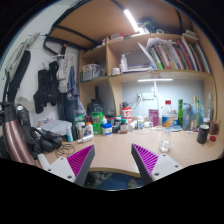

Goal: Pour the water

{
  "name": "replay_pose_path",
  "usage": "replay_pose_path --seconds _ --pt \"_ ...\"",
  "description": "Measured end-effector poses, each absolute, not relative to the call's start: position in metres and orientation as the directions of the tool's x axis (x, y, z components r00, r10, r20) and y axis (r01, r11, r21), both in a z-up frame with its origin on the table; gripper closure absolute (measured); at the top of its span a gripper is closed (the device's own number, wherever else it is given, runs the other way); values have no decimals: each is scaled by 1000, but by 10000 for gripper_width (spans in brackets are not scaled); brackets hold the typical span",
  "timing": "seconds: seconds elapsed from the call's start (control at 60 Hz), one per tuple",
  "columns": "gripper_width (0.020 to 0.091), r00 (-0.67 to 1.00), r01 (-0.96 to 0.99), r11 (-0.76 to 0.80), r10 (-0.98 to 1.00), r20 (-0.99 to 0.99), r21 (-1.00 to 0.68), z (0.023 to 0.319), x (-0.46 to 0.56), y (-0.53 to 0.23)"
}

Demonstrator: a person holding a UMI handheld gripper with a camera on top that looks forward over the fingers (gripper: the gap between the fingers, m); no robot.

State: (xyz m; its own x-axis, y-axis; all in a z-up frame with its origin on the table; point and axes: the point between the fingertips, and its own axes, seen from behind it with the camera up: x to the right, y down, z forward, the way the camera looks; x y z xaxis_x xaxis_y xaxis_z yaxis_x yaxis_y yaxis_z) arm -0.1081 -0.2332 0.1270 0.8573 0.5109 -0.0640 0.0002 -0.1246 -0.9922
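Observation:
My gripper [112, 163] is open above the near edge of a wooden desk [112, 148], with nothing between its two magenta pads [80, 160]. The desk's bare top lies just ahead of the fingers. Far beyond them, a row of bottles [95, 112] and jars stands along the back of the desk under the shelves. A clear plastic bottle [167, 113] stands in that row toward the right. I cannot tell which vessel holds water.
Wooden shelves [150, 72] with books rise behind the desk. A small purple object [166, 147] lies on the desk right of the fingers. Cables and tools [55, 146] lie at the left, beside a red-handled device [14, 135]. A dark bag [47, 88] hangs on the wall.

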Motion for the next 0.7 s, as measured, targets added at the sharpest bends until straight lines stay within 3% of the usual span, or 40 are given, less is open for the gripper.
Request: replay_pose_path --seconds 0.467,0.7 --pt "284 910 -30 -61 411 -53 -998 170 -75 -221" --pt "295 939 31 17 343 35 -999 176 -36 -178"
